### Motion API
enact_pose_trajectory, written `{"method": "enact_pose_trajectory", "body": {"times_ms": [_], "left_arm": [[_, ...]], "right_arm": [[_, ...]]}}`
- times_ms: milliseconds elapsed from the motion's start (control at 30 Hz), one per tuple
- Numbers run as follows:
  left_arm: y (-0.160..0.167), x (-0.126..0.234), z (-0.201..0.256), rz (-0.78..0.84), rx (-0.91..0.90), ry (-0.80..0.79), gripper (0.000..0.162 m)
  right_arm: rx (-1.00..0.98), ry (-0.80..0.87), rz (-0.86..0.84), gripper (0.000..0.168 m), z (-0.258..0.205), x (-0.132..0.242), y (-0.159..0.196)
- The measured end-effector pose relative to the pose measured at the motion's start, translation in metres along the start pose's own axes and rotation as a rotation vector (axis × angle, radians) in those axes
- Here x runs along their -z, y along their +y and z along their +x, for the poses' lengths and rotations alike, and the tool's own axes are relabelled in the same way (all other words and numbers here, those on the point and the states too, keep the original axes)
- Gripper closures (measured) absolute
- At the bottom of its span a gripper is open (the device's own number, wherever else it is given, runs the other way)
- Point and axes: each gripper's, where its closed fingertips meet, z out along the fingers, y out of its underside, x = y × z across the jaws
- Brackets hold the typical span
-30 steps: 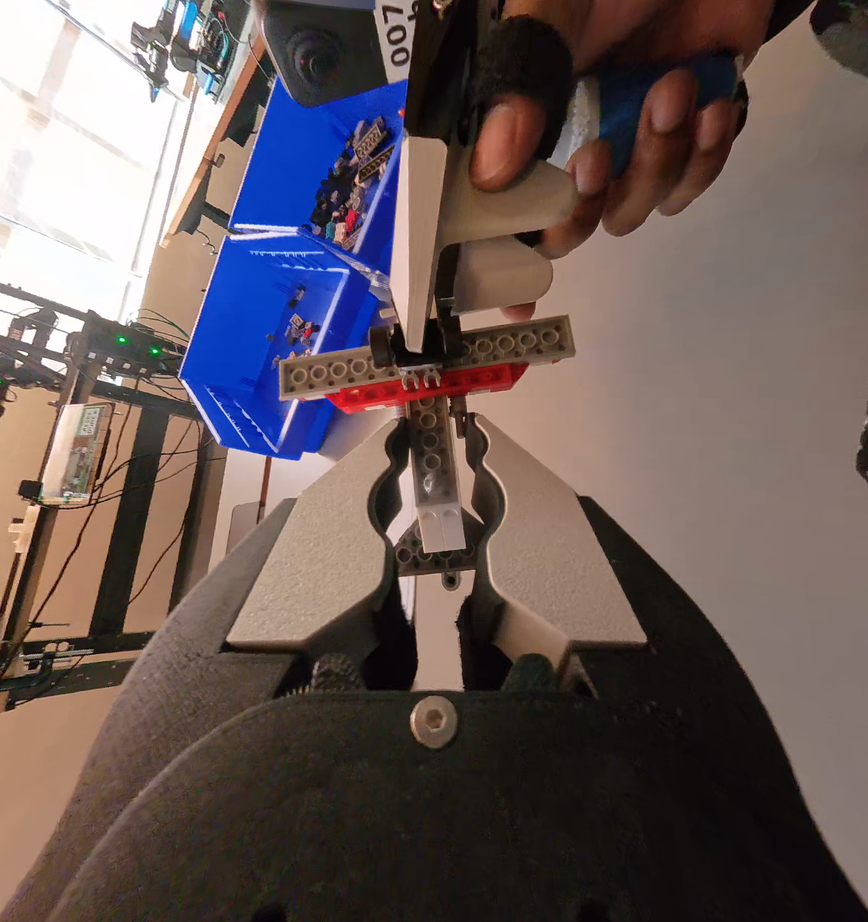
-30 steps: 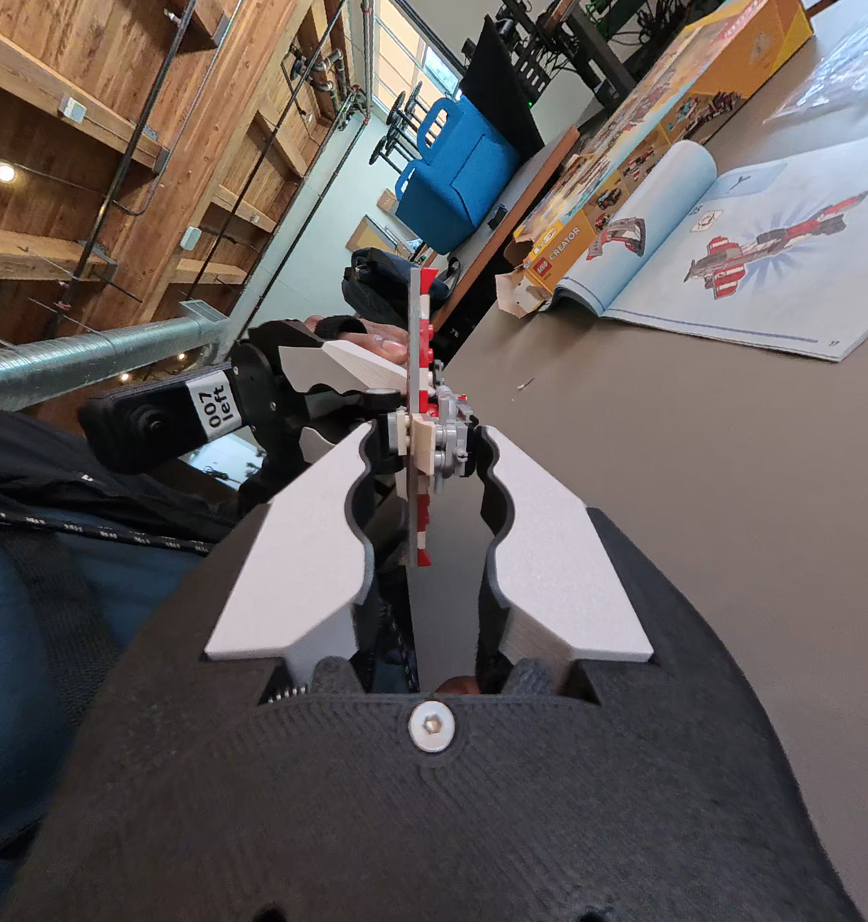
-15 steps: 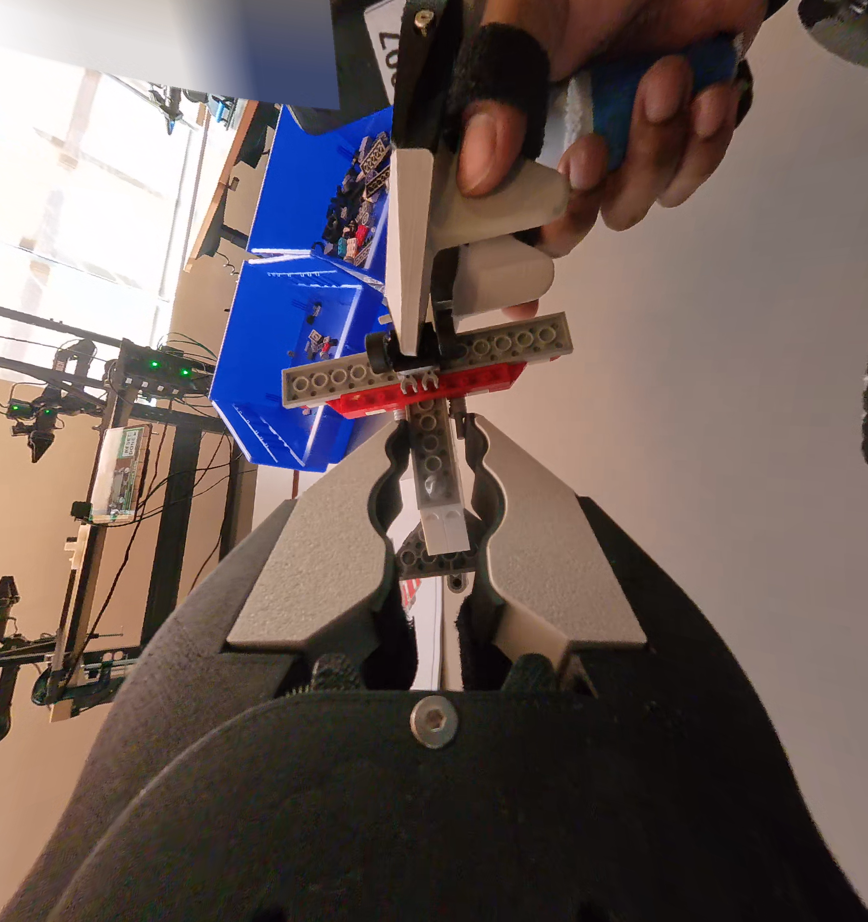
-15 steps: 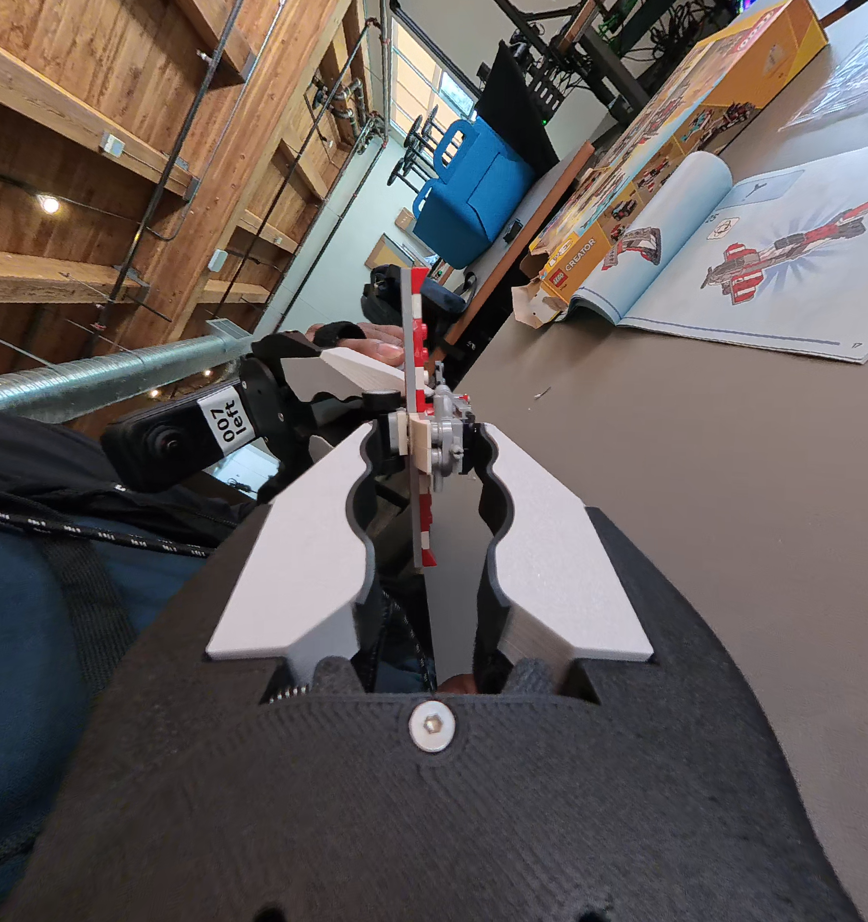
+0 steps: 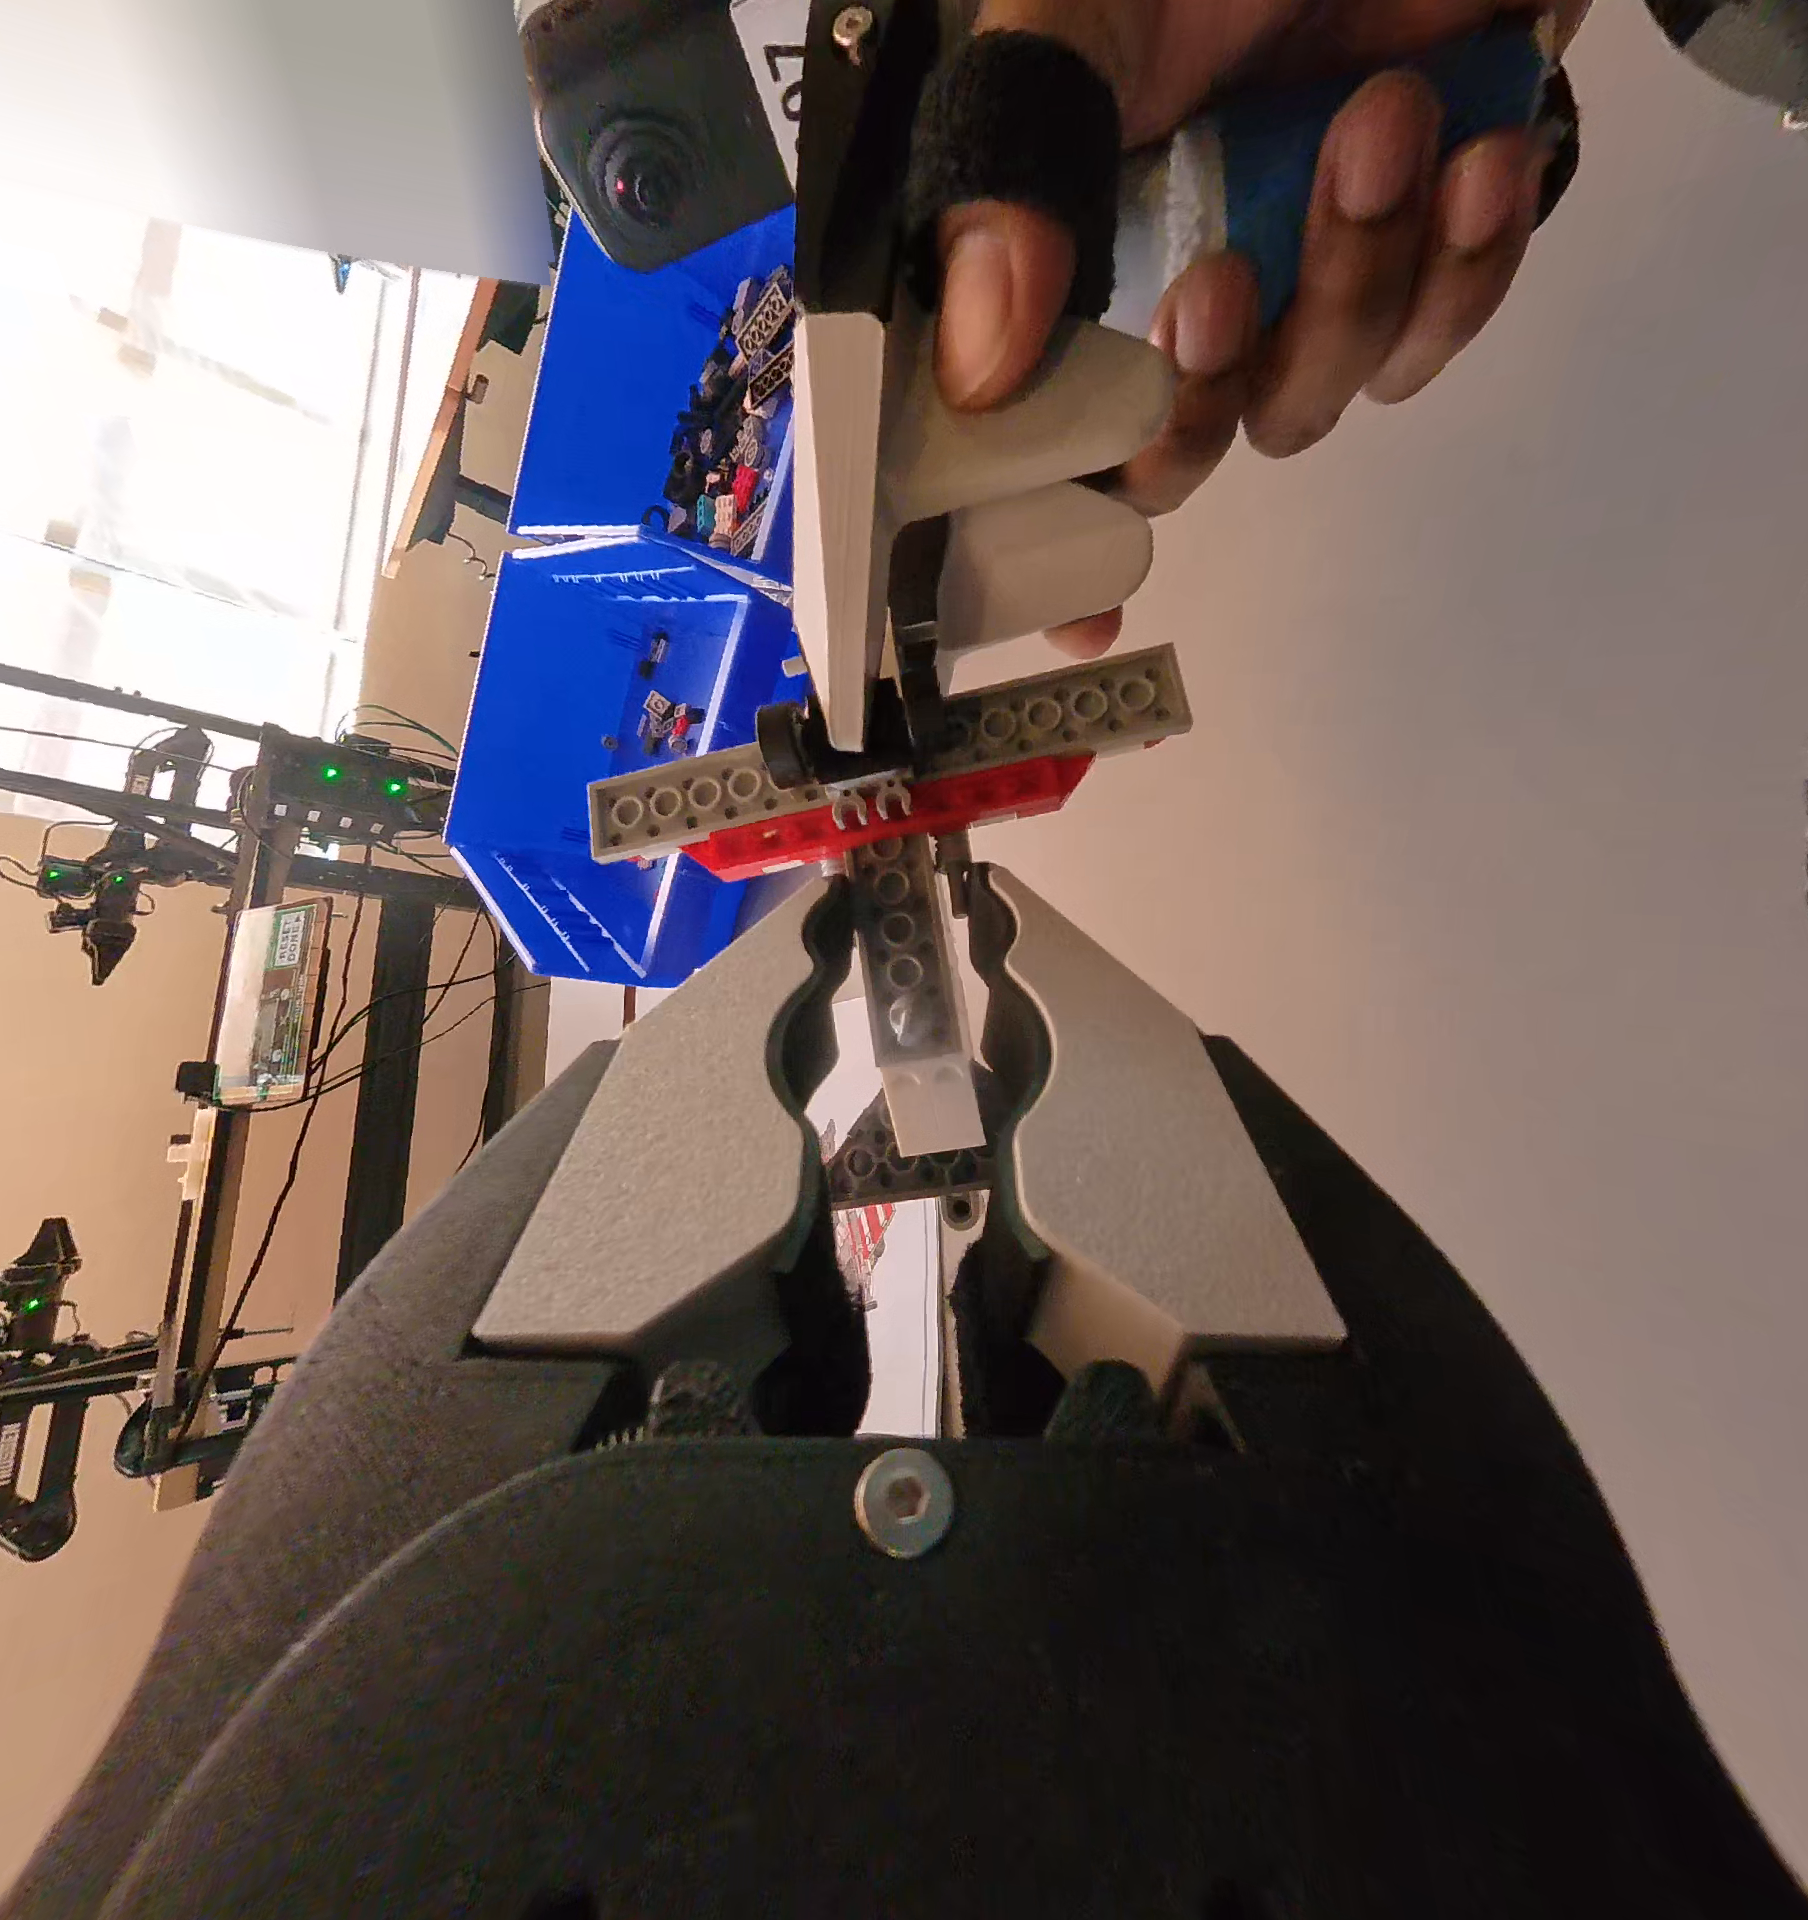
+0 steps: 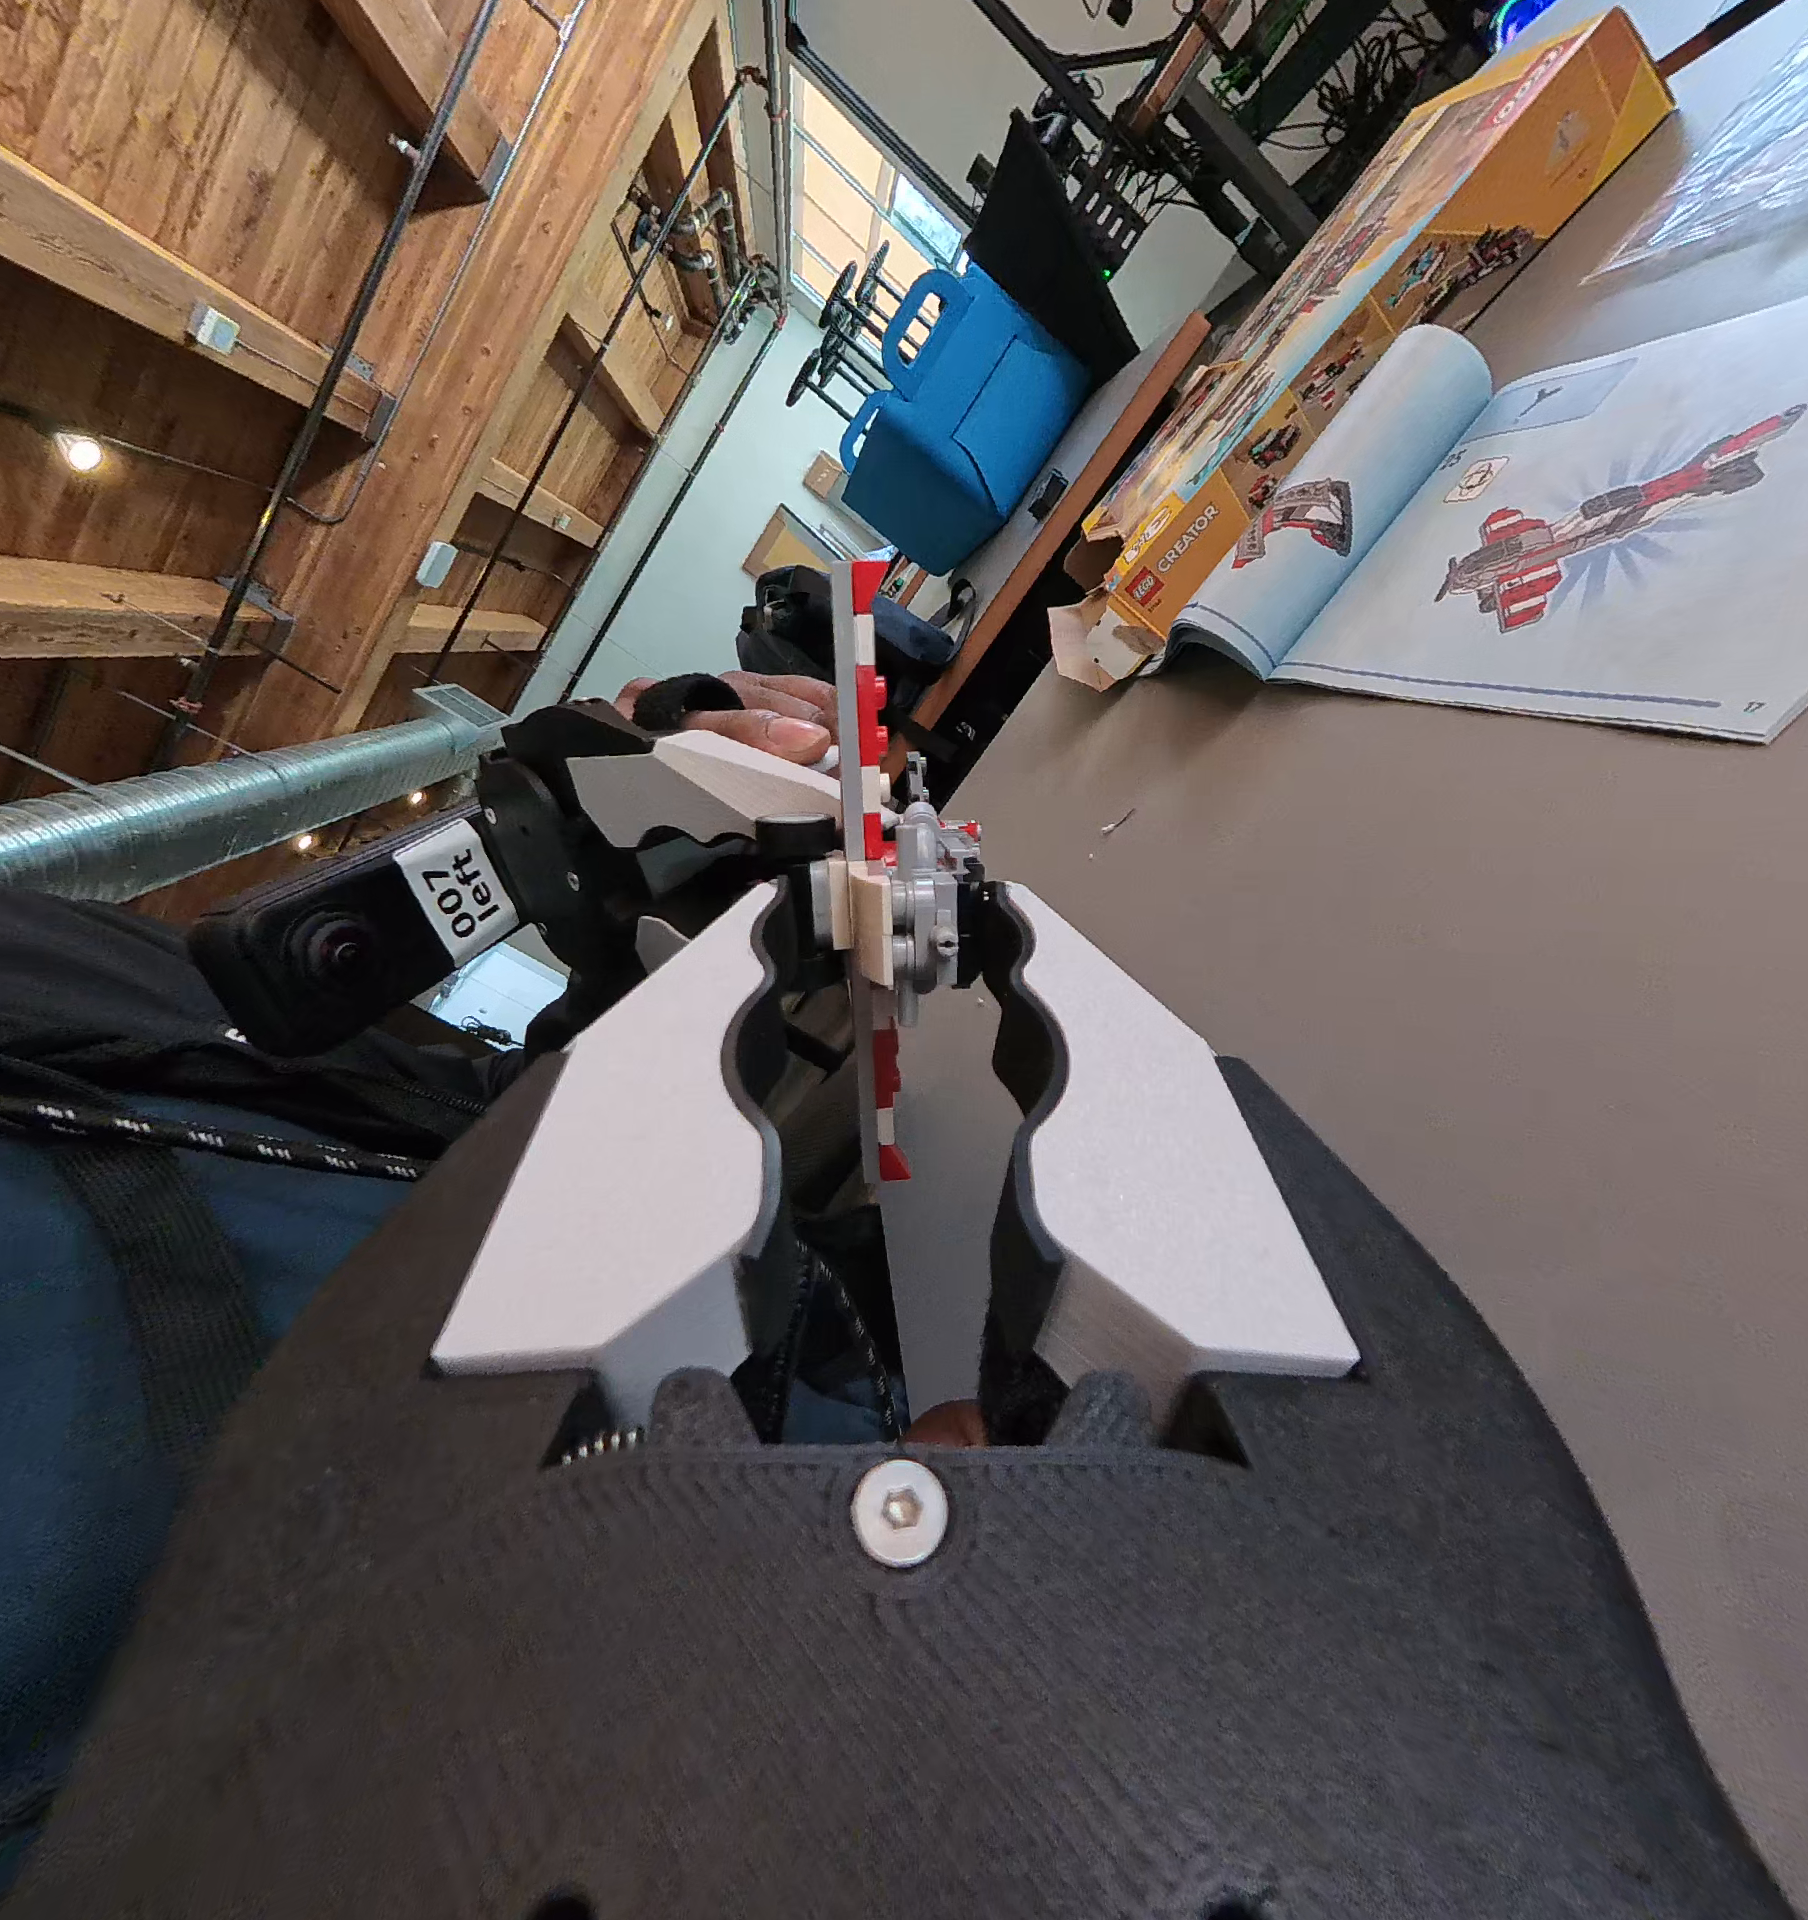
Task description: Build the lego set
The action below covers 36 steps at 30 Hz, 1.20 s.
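Note:
A grey, red and white lego model with a long studded wing plate is held in the air between both grippers. My left gripper is shut on its dark grey body plate. The right gripper comes down from above in the left wrist view and pinches the model's middle. In the right wrist view my right gripper is shut on the model's stacked grey and tan middle, with the red and white wing edge-on. The left gripper reaches in from the left.
Two blue bins with loose lego pieces stand behind on the grey table. An open instruction booklet and the yellow set box lie at the far right of the table. A hand holds the right gripper. My two grippers' fingertips are within a few centimetres of each other.
Both grippers keep their hold on the model. The pair has shifted slightly, and the right gripper's camera shows again at the top of the left wrist view.

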Motion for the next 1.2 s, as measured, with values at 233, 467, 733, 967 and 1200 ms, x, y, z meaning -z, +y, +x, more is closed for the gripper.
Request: {"method": "enact_pose_trajectory", "body": {"times_ms": [233, 467, 733, 967, 1200], "left_arm": [[0.003, -0.002, 0.002, -0.003, 0.036, 0.012, 0.141], [0.011, -0.012, 0.013, 0.041, 0.228, 0.053, 0.14], [0.021, -0.019, 0.02, -0.031, 0.178, 0.006, 0.14], [0.015, -0.017, 0.017, -0.084, 0.007, -0.044, 0.14], [0.007, -0.011, 0.007, -0.123, -0.117, -0.049, 0.14]], "right_arm": [[-0.033, -0.008, -0.002, 0.132, 0.004, -0.001, 0.001], [-0.133, -0.026, -0.022, 0.131, 0.021, -0.001, 0.006], [-0.123, 0.023, -0.06, 0.118, 0.032, -0.003, 0.011], [-0.067, -0.013, -0.045, 0.127, 0.027, -0.001, 0.01], [0.001, -0.1, -0.016, 0.128, 0.016, 0.0, 0.003]]}}
